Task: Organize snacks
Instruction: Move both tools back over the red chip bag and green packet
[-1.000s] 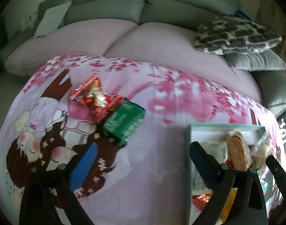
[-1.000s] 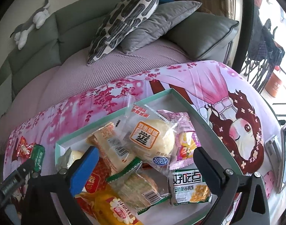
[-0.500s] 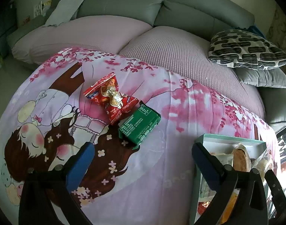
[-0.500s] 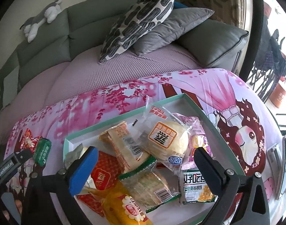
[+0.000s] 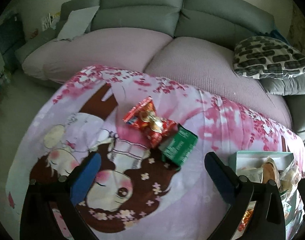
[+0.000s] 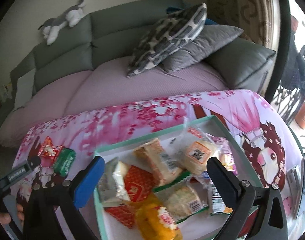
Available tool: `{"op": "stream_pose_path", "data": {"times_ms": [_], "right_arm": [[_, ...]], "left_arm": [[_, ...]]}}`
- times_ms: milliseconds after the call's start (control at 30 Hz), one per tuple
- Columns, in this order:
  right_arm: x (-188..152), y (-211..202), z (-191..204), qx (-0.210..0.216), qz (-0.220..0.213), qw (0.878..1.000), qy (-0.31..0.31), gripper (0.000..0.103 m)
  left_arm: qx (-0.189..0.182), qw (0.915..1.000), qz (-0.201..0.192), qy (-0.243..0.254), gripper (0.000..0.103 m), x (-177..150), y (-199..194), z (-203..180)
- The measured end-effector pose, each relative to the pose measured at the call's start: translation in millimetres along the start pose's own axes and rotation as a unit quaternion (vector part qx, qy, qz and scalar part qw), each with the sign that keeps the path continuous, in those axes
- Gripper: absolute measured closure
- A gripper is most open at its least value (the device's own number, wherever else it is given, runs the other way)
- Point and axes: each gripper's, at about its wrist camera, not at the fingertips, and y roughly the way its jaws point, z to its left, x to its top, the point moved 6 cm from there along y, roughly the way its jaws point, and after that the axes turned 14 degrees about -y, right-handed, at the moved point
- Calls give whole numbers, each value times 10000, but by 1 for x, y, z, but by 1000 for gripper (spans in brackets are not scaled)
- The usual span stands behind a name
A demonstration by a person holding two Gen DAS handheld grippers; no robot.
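Grey sofa (image 5: 144, 14) at 12 o'clock, lilac seat cover, pink cartoon-print cloth (image 5: 132, 180) spread over the worktop in front of it. Patterned cushion (image 5: 270, 58) at 2 o'clock in the left view, lying on a grey pillow (image 5: 286, 85). Plush toy (image 6: 62, 20) on the sofa back, 11 o'clock in the right view.

Left tongs (image 5: 150, 172): wide open, nothing between the pads, above bare cloth. Red snack packet (image 5: 150, 120) and green snack packet (image 5: 178, 147) lie on the cloth at 12 o'clock from them, touching, red overlapping the green one's edge.

Right tongs (image 6: 155, 175): open, nothing gripped, hanging over the tray (image 6: 132, 143). Mint-rimmed tray holds a loose pile of wrapped snacks: bun with orange label (image 6: 198, 155), red packet (image 6: 135, 186), yellow packet (image 6: 158, 220), several clear-wrapped cakes overlapping. Tray sits at 3 o'clock of the red/green pair, apart from them.

Part of a hand (image 6: 4, 218) at 8 o'clock in the right view.
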Motion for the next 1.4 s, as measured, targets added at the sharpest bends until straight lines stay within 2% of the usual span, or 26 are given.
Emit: {"op": "stream_pose_path", "data": {"times_ms": [233, 367, 567, 967, 1200, 1400], "right_arm": [[0, -2, 43, 394, -30, 9986, -343, 0], [-3, 0, 67, 617, 6, 9966, -548, 0], [-10, 5, 88, 736, 94, 9942, -776, 0], [-15, 26, 111, 860, 358, 9920, -847, 0], [5, 37, 138, 1032, 312, 9910, -791, 0], [22, 61, 174, 1364, 372, 9869, -775, 0]], "left_arm": [[449, 9987, -157, -203, 0, 17, 0, 39], [516, 9974, -111, -494, 0, 24, 4, 62], [597, 9954, -103, -743, 0, 32, 6, 84], [502, 9957, 154, -757, 0, 34, 25, 93], [464, 9948, 319, -844, 0, 35, 41, 98], [506, 9943, 239, -907, 0, 43, 57, 105]]}}
